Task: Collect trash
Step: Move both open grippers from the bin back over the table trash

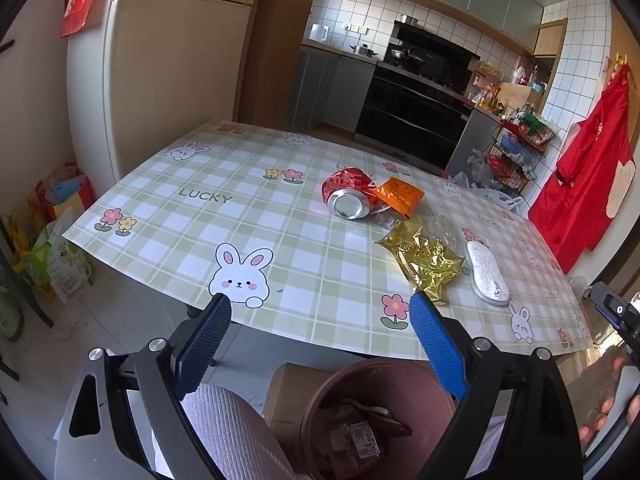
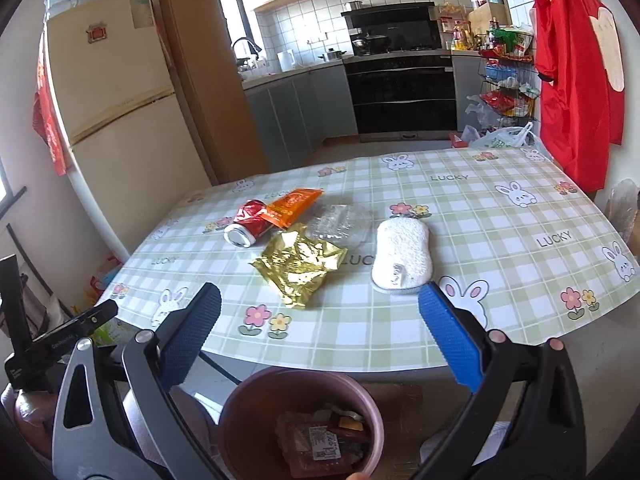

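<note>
On the checked tablecloth [image 1: 240,216] lie a crushed red can [image 1: 348,196], an orange packet [image 1: 400,196], a crumpled gold wrapper [image 1: 424,258], a clear plastic wrapper [image 2: 340,224] and a white sponge [image 1: 486,272]. They also show in the right wrist view: the can [image 2: 248,224], the orange packet [image 2: 294,206], the gold wrapper [image 2: 300,266], the sponge [image 2: 402,256]. A pink bin [image 1: 380,412] [image 2: 300,420] with wrappers inside stands on the floor below the table's near edge. My left gripper [image 1: 320,304] and right gripper [image 2: 320,300] are open and empty, above the bin, short of the table.
A fridge [image 1: 168,72] stands at the left. A kitchen counter and stove [image 1: 416,92] are behind the table. A wire rack [image 1: 516,148] and a red apron [image 1: 588,168] are on the right. Bags [image 1: 60,240] sit on the floor at left. A cardboard box [image 1: 292,392] is beside the bin.
</note>
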Available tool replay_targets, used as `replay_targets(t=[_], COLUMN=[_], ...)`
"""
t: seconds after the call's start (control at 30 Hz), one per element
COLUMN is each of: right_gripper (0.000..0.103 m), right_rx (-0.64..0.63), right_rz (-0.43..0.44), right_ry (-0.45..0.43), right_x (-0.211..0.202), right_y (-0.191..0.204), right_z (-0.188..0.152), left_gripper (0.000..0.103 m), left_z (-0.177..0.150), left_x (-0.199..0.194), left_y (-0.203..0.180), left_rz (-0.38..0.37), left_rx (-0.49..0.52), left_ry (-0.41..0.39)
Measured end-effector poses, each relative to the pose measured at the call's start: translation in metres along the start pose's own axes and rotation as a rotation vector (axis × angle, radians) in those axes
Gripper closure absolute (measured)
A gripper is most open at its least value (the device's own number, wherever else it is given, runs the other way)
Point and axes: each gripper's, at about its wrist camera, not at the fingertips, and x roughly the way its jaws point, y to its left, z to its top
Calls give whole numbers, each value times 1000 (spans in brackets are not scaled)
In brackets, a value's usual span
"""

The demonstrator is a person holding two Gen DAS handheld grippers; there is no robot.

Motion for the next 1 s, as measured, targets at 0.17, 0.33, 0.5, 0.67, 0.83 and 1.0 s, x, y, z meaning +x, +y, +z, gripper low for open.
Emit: replay_targets(t=[0.17,0.33,0.5,0.67,0.83,1.0], right_gripper=[5,5,5,5,5,5], right_rx=[-1,23,17,24,35,35], right_rz=[-63,-72,-69,-56,-40,-37], right_ry=[47,73,101,93,112,110], right_x=[23,45,71,94,116,129], right_y=[-10,-30,-44,-54,-61,-66], right_z=[-3,-2,-3,2,9,15], left_gripper=[15,15,15,30,37,37], left_z=[3,10,22,29,31,31], left_x=[19,50,92,143,191,223], left_y=[-5,-15,-32,-58,-83,-95], left_rz=[-22,-61,-120,-212,-235,-225], left_rx=[12,23,48,42,19,26], left_ry=[32,86,127,209,262,283])
